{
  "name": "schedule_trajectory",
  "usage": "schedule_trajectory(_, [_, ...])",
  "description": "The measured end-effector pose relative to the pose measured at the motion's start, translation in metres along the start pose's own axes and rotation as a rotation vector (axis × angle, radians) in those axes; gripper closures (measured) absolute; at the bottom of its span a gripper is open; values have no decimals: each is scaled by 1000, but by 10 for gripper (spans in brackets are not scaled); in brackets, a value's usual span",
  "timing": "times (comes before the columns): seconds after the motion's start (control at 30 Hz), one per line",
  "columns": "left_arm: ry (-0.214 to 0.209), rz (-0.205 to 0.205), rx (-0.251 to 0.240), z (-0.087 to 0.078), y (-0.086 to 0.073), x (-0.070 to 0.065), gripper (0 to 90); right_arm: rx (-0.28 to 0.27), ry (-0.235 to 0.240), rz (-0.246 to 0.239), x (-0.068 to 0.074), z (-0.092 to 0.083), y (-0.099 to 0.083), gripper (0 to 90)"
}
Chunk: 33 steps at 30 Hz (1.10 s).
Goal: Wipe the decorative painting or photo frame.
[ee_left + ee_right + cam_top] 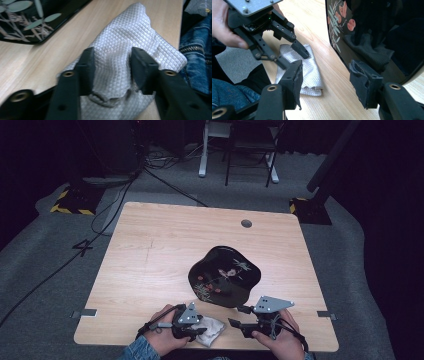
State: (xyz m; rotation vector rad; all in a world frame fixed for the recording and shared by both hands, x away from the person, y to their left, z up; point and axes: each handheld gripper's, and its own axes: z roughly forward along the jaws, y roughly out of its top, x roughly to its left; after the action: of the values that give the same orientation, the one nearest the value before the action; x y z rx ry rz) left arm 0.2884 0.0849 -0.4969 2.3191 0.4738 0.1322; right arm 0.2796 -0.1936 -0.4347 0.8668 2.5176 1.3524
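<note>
**High view: cloth under left gripper, tray just beyond**

High view puts the white cloth (212,327) at the near edge of the wooden table (150,255), right under the left gripper (197,332). We read the work in hand as picking up that cloth, probably to wipe the black lacquer tray (225,275).

Left gripper view: jaws apart, straddling a raised fold of the quilted cloth (130,45). The fold sits between the two fingers (86,67), which look to be touching or nearly touching the fabric on both sides, but we judge they are not yet clamped. The cloth's long axis runs away from the camera, roughly along the jaws, so closing squeezes across the fold.

Key relation: the tray lies just beyond the cloth, far and slightly right of it, well within reach of either hand. Left gripper is on the cloth; the right gripper (240,317) is nearer the tray's near rim.

Right gripper view: jaws spread with nothing between them, right finger (364,82) close beside the tray edge (337,50), touching or not we cannot tell. Left gripper (294,53) shows farther off there, tips down on the cloth (312,72).

Denim sleeve (142,350) at near edge.

Judgement: next move is close left, lift, carry far-right onto the tray. Risk is pinching only a thin layer and the cloth slipping out.
</note>
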Motion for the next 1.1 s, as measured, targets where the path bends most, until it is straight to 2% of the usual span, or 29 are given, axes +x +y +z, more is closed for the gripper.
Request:
schedule_trajectory(0.17, [8,-11,-21,1,-1,2,652,-10,-3,12,-3,-4,0,451])
schedule_trajectory(0.27, [5,-38,-34,1,-3,6,755,-33,-26,23,-8,-11,1,452])
schedule_trajectory(0.37, [16,-44,-47,1,-3,6,775,-47,-54,37,-12,-18,0,452])
schedule_trajectory(0.47, [-1,-73,-57,0,-4,8,788,-54,-89,50,-18,-24,-1,452])
schedule_trajectory(0.53, [13,-78,-54,-3,-3,8,793,-65,-104,62,-23,-28,0,452])
schedule_trajectory(0.67, [9,-104,-110,-14,-2,10,796,-91,-144,68,-33,-33,4,451])
schedule_trajectory(0.73, [26,-105,-138,-21,-2,10,796,-100,-159,73,-42,-33,5,451])
schedule_trajectory(0.77, [33,-111,-165,-28,-3,10,796,-114,-154,72,-50,-30,7,445])
schedule_trajectory(0.9, [51,-124,-186,-36,-7,10,796,-134,-146,68,-59,-23,10,445])
schedule_trajectory(1.1, [78,-141,-225,-48,-11,12,796,-145,-118,28,-64,-8,20,446])
